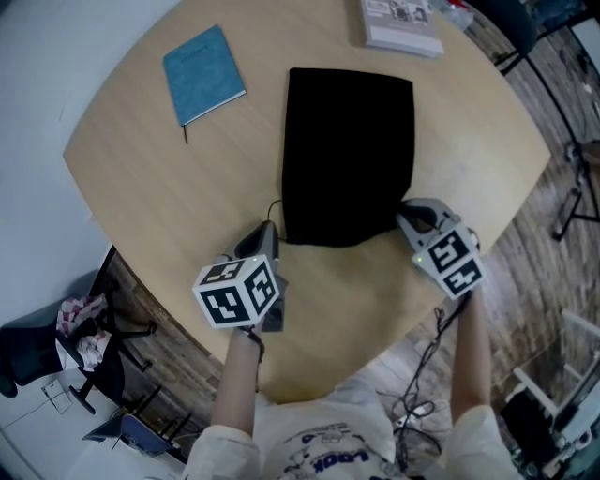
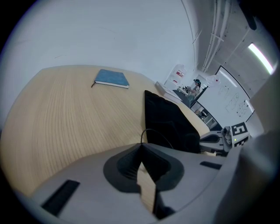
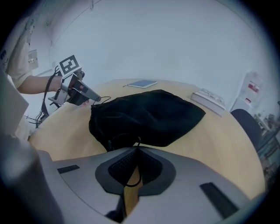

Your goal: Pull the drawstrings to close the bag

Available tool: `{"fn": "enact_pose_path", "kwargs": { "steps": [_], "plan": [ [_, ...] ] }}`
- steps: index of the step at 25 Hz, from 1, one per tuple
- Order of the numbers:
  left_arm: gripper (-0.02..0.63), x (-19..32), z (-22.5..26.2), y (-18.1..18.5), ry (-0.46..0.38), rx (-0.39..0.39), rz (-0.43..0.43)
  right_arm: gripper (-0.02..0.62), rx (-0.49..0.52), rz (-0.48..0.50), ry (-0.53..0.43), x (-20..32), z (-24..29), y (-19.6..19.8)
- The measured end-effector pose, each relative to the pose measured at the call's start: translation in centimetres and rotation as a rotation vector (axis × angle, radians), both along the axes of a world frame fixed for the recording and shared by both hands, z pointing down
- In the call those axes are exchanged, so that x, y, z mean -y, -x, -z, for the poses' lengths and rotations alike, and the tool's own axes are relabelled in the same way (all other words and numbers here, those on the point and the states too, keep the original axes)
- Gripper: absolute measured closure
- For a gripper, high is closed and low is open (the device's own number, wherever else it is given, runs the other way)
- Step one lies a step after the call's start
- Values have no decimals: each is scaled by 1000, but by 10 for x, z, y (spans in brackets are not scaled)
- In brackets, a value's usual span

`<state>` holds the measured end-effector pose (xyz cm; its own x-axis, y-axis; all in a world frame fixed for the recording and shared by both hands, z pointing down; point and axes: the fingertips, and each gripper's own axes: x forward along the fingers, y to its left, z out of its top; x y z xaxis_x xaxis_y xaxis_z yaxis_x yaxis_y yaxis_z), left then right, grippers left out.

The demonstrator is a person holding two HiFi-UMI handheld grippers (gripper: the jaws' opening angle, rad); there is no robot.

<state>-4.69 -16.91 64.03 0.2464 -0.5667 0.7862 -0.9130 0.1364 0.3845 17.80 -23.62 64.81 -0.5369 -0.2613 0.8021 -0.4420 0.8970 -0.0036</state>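
Note:
A black drawstring bag (image 1: 347, 155) lies flat in the middle of the round wooden table (image 1: 141, 178), its gathered mouth toward me. My left gripper (image 1: 269, 228) sits at the mouth's left corner. Its jaws are shut on a thin black drawstring (image 2: 151, 131) that arcs from the tips to the bag (image 2: 168, 124). My right gripper (image 1: 406, 217) is at the mouth's right corner, shut on the other drawstring loop (image 3: 120, 139), which runs through the jaws. In the right gripper view the bag (image 3: 148, 116) bunches near the left gripper (image 3: 89, 99).
A blue notebook (image 1: 203, 73) lies at the table's far left, and a white book (image 1: 401, 23) sits at the far edge. A chair with cloth (image 1: 80, 328) stands left of the table. Cables (image 1: 422, 394) hang near my right arm.

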Motion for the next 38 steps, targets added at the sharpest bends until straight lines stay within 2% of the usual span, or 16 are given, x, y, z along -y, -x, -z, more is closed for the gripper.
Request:
{"fn": "enact_pose_path", "kwargs": {
  "steps": [8, 15, 21, 26, 29, 38],
  "plan": [
    [603, -2, 13, 11, -49, 57, 13, 594, 50, -376, -140, -2, 35, -32],
    [603, -1, 47, 24, -151, 88, 27, 594, 61, -650, -316, -12, 85, -54],
    [603, -10, 81, 44, -214, 154, 34, 594, 52, -784, -377, -34, 121, -48],
    [603, -20, 107, 57, -245, 216, 19, 594, 35, -854, -414, -50, 146, -44],
    [603, -25, 123, 66, -270, 227, 18, 594, 40, -889, -452, -58, 162, -39],
    [603, -47, 153, 104, -302, 257, 74, 594, 24, -1025, -448, -98, 187, -38]
  ]
}}
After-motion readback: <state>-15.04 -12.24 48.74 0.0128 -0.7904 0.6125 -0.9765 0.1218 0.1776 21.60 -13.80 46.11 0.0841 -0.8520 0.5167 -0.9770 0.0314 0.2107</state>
